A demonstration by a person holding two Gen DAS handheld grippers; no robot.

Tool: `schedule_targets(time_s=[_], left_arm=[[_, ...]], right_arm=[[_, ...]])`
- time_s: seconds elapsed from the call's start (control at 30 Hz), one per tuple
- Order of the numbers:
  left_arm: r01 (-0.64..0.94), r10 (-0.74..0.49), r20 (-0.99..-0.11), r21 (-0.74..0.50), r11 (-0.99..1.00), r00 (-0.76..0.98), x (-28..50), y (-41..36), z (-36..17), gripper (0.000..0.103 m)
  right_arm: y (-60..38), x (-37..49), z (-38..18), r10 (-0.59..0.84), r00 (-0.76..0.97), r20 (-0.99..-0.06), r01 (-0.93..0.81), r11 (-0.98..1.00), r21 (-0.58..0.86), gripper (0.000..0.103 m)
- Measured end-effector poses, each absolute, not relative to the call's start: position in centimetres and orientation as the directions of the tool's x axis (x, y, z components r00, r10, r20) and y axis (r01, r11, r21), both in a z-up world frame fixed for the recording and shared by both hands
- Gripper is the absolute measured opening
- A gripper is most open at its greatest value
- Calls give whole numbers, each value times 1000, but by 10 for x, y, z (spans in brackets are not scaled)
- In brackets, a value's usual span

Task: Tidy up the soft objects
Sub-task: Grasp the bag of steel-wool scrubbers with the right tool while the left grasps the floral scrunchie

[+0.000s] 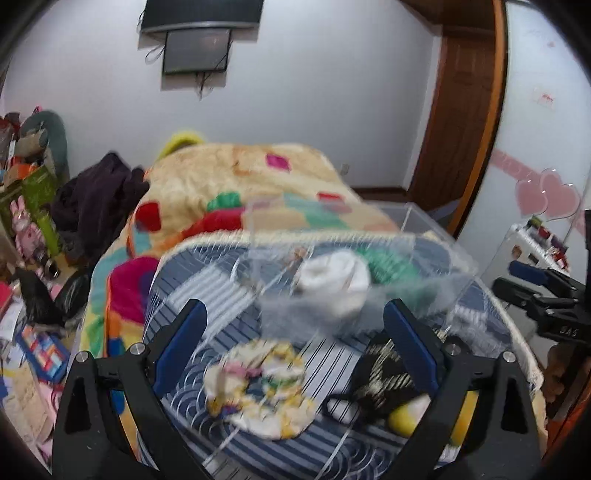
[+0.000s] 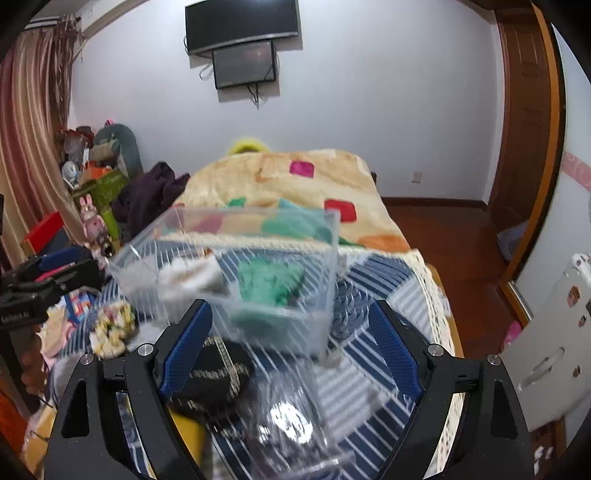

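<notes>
Both tongs, left (image 1: pixel 293 354) and right (image 2: pixel 290 352), gape released before the clear box (image 2: pixel 236 273) holding white (image 1: pixel 334 282) and green rolls (image 2: pixel 271 282).

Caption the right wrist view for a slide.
Open right claw over striped bedding, facing a clear box holding green cloth and a white roll.

A wall-mounted television (image 2: pixel 242 24) hangs above a wooden door (image 2: pixel 526 110).
</notes>
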State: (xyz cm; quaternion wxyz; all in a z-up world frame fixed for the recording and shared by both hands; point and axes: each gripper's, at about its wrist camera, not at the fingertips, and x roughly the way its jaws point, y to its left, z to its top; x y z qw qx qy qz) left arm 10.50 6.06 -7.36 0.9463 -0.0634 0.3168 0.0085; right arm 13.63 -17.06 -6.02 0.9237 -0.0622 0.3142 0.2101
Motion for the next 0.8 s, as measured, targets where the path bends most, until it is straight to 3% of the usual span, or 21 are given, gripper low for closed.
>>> schedule_targets(time_s=[0.53,0.6,0.8], left_arm=[[-137,39,-735,-74,988,677,104,83,-140,97],[-135,25,-745,-88,987,666,106,84,-145,92],[-105,22,-738,-66,992,675,102,77,-146,67]], right_arm=[[-191,118,-130,331,577,-747,-411,908,85,83],[-191,117,-133,335,568,-752,-416,905,89,82],[-192,108,-130,344,572,-745,-438,896,77,49]])
